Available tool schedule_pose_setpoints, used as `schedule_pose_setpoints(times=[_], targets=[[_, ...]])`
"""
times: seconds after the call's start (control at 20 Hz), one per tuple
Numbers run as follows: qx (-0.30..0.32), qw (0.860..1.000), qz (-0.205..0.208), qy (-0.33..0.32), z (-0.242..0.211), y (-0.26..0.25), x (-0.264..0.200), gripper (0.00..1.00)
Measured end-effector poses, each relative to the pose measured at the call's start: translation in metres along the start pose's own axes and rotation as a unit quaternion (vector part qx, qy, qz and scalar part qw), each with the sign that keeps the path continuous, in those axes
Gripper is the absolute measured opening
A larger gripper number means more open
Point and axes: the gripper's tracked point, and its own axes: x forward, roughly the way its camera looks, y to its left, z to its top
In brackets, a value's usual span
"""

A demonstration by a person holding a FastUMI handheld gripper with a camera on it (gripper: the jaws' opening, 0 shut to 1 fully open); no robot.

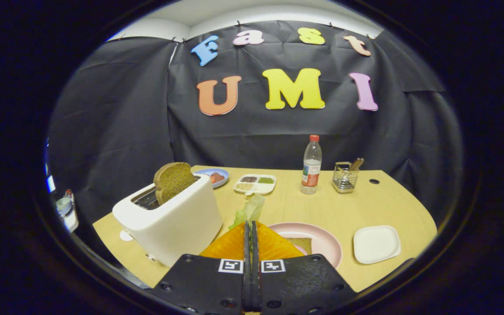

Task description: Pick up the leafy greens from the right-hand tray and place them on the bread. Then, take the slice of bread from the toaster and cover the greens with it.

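Two fingers of the hand-held gripper (250,227) stand pressed together, and the leafy greens (248,211) stick up from between their tips, so the fingers look clamped on the leaf. The greens hang above the near side of the counter (313,208), not yet set down.

Just behind the fingers at about 3 o'clock sits a pink plate (322,238) with a slice of bread (301,244) lying flat on it, partly hidden by the gripper body. At 9 o'clock from the fingers stands a white toaster (177,221), and a second slice of brown bread (172,180) pokes up out of its slot. Further out at 3 o'clock lies a white square tray (376,244), where no greens can be seen.

My reading is that the first step is in hand: the greens are lifted and on their way to the plate. The next move calls for a short shift toward 3 o'clock, lowering the leaf over the flat slice, then parting the fingers so it drops square on the bread and does not drape over the plate's rim. The toaster slice waits untouched.
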Motion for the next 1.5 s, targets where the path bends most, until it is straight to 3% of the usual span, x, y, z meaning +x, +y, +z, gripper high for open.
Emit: schedule_pose_setpoints(times=[0.3,0.6,0.8,0.9,1.2,1.5], targets=[[-0.034,0.998,-0.057,0.021,-0.028,-0.055,0.034,0.0],[-0.037,0.994,-0.082,0.054,-0.051,-0.091,0.052,0.0],[-0.071,0.99,-0.1,0.07,-0.058,-0.105,0.064,0.02],[-0.076,0.989,-0.107,0.066,-0.055,-0.108,0.064,0.12],[-0.058,0.991,-0.108,0.046,-0.034,-0.103,0.04,0.97],[-0.028,0.994,-0.101,0.022,0.005,-0.072,0.003,0.95]])
